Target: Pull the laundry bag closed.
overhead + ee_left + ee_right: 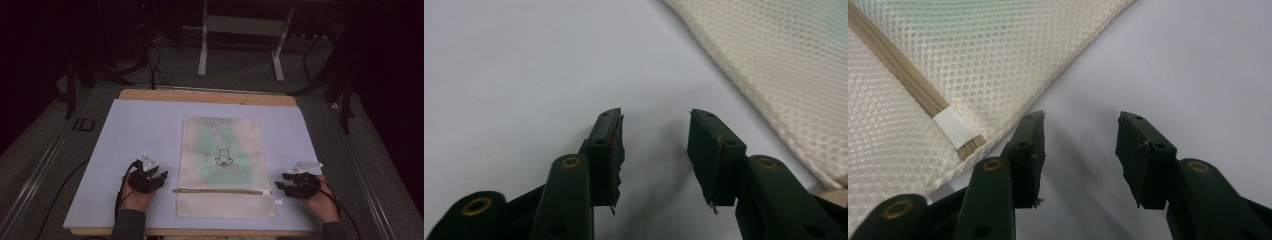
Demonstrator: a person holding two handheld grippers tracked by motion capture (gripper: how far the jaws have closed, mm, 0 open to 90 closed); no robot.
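A cream mesh zip bag (222, 165) lies flat on the pale blue mat (135, 130), with something green inside and a tan zipper (220, 191) running across near its front end. My left gripper (162, 176) rests on the mat just left of the bag, open, nothing between its jaws; the bag's mesh edge (784, 70) lies off to the right of the left gripper (655, 117). My right gripper (281, 181) sits right of the bag's zipper end, open and empty. In the right gripper view the zipper end with a white tab (954, 126) lies left of the right gripper (1080, 120).
The mat covers a wooden tabletop (210, 95) whose edge shows at the back. Beyond it stand a white frame's legs (202, 55) and cables on a dark floor. Bare mat stretches to the left and right of the bag.
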